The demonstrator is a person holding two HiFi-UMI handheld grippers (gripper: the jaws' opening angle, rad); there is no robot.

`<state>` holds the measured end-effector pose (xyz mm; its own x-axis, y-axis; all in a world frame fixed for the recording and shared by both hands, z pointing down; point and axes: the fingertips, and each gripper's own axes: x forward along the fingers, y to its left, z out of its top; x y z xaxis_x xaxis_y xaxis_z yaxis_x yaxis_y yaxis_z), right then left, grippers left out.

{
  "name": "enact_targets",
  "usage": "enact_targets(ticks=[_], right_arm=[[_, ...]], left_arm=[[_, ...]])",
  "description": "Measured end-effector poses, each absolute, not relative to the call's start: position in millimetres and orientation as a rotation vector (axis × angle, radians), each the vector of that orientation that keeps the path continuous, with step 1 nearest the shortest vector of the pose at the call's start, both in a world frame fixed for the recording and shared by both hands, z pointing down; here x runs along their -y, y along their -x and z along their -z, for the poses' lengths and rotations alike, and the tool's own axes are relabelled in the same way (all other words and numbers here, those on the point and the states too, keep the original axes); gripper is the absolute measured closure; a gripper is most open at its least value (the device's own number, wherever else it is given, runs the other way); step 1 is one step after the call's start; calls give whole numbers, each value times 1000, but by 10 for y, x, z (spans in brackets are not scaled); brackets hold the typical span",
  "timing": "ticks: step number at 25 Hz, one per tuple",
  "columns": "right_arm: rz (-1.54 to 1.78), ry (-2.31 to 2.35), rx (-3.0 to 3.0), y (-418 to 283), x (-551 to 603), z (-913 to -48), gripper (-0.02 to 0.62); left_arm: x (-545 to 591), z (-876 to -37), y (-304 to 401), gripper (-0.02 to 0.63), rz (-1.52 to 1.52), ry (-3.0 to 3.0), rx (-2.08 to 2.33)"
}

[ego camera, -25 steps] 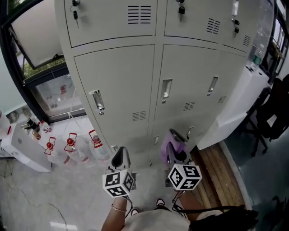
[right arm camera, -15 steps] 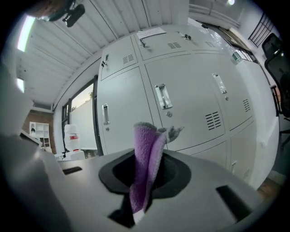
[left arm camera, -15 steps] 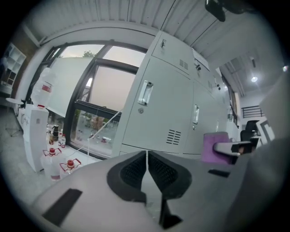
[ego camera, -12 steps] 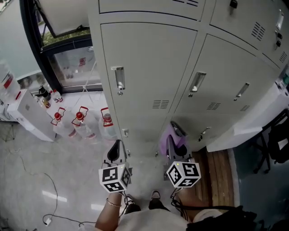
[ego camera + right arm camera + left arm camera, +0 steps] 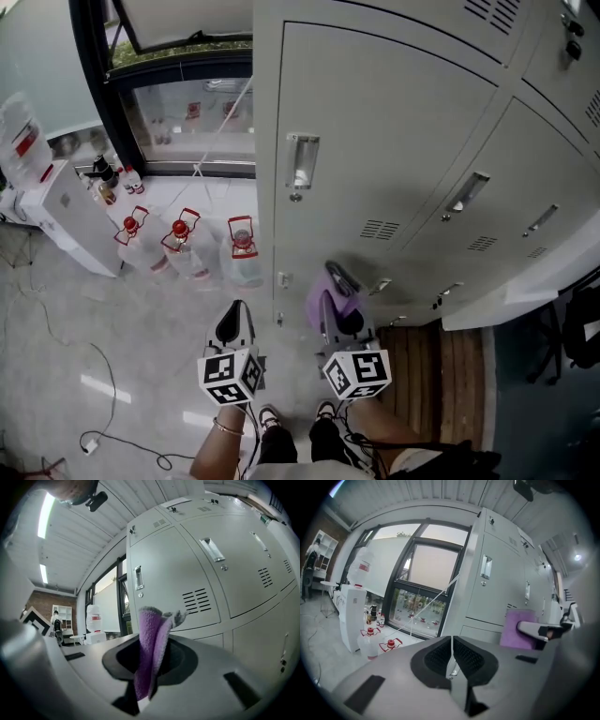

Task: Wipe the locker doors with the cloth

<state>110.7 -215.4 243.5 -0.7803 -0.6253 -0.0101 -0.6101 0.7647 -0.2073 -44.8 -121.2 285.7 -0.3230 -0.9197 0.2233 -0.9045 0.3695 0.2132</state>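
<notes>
Grey metal locker doors (image 5: 394, 141) fill the upper right of the head view, each with a recessed handle (image 5: 302, 162) and vent slots. My right gripper (image 5: 336, 309) is shut on a purple cloth (image 5: 325, 292), held just short of the lowest doors; the cloth (image 5: 152, 644) stands up between the jaws, with the locker doors (image 5: 187, 569) behind it. My left gripper (image 5: 233, 326) is shut with nothing in it, a little left of the right one and away from the lockers. Its closed jaws (image 5: 451, 656) point past the locker's left corner (image 5: 476, 573), and the purple cloth (image 5: 519, 629) shows at the right.
Three water jugs with red caps (image 5: 180, 246) stand on the floor left of the lockers. A white dispenser cabinet (image 5: 66, 211) sits by the window (image 5: 187, 94). A wooden platform (image 5: 441, 375) lies at the lower right, and cables (image 5: 103, 441) trail on the floor.
The view has swung left and down along the lockers: the jugs and window have come closer to centre. Both grippers stay low in front of me, the right still holding the cloth.
</notes>
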Motion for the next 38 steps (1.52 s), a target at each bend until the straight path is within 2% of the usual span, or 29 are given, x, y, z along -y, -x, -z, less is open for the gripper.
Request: enact_targets(ticks=[9, 19, 38], right_arm=[[182, 910, -2911, -419, 2189, -2801, 532], [21, 857, -2958, 32, 2333, -3242, 532], [-6, 897, -2910, 70, 2529, -3323, 531]], left_arm=[[1353, -3256, 688, 589, 25, -1697, 2327], [1407, -3734, 723, 589, 21, -1701, 2260], [1561, -3882, 702, 589, 20, -1701, 2290]])
